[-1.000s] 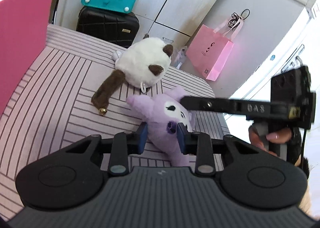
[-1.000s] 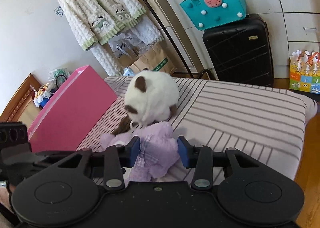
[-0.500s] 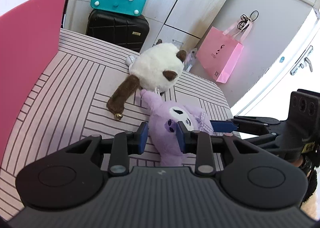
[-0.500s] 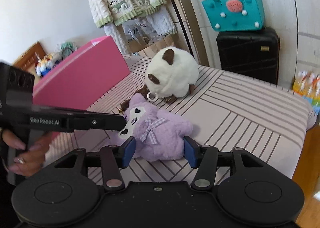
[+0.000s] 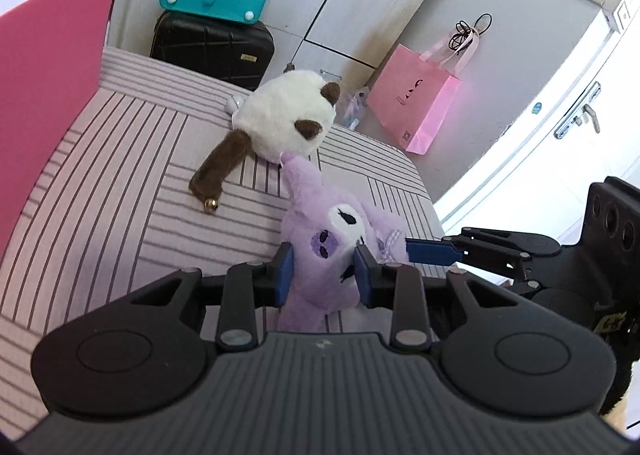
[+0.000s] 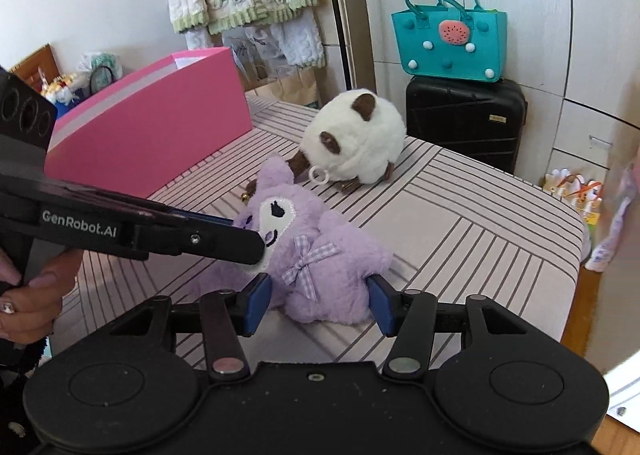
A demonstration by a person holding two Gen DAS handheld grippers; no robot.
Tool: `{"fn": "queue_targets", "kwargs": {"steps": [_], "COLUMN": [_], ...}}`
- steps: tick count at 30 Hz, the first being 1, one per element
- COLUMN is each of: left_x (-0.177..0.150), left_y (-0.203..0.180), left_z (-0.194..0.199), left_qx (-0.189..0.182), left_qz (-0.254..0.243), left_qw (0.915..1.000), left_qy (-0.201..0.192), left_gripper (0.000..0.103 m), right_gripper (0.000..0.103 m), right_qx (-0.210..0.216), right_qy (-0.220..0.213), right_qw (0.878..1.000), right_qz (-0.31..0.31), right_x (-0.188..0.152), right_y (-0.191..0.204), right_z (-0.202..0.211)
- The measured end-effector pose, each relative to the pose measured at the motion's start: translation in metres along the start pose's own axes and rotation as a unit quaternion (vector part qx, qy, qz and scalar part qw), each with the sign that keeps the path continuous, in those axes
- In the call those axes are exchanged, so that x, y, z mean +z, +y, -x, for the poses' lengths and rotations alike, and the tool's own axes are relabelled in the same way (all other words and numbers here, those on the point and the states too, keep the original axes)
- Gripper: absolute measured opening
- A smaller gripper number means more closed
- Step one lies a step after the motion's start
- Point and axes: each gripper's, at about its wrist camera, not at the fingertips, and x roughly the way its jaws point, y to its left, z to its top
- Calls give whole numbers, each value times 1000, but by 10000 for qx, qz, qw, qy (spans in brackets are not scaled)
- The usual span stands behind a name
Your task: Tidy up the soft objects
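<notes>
Left wrist view has the purple plush toy (image 5: 340, 239) lying on the striped cushion top (image 5: 120, 183), its embroidered face turned up and its head pinched between the blue pads of the left gripper (image 5: 325, 275), whose jaws are nearly closed and pressing into the fur on both sides. One long purple ear reaches far away from the camera and touches the white and brown plush (image 5: 288, 117), a round toy with dark ears and a brown tail ending in a small gold bell (image 5: 211, 206). From the right wrist view the right gripper (image 6: 318, 305) sits at the near side of the purple toy's body, by the checked bow (image 6: 306, 261); its jaws stand moderately apart, one pad on each side of the body, and whether they press on it cannot be told. In that view a hand (image 6: 24, 295) holds the left gripper's handle at the left edge. A tall pink box (image 6: 152, 123) stands on the far left of the cushion. Beyond the cushion, a teal handbag (image 6: 452, 43) rests on a black suitcase (image 6: 464, 123), and a pink paper bag (image 5: 412, 99) hangs to the right against the white cabinet doors.
</notes>
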Motion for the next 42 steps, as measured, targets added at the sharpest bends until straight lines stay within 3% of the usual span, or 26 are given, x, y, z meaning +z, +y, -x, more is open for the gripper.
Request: {"fn": "queue_targets", "kwargs": {"steps": [4, 10, 13, 24, 31, 42], "left_x": [-4, -15, -21, -35, -39, -49], "left_y": [-1, -7, -7, -16, -9, 7], "left_z": [15, 40, 53, 110, 152, 210], "left_qx": [-77, -139, -137, -76, -251, -323], "left_qz": [-99, -253, -249, -674, -760, -779], "left_qw": [9999, 9994, 9991, 9963, 9947, 9955], "left_qy": [78, 211, 301, 521, 639, 427], "left_gripper": [31, 32, 32, 31, 31, 31], "right_gripper": [61, 76, 78, 81, 83, 83], "right_qx": [-165, -281, -324, -432, -454, -485], "right_qy": [135, 251, 231, 333, 380, 198], "right_qw": [9998, 9992, 9991, 9981, 9977, 9974], "right_qz": [58, 141, 156, 291, 324, 485], "right_x": [0, -5, -7, -6, -6, -2], "right_y": [16, 48, 63, 120, 164, 226], "right_z": [6, 19, 27, 51, 68, 90]}}
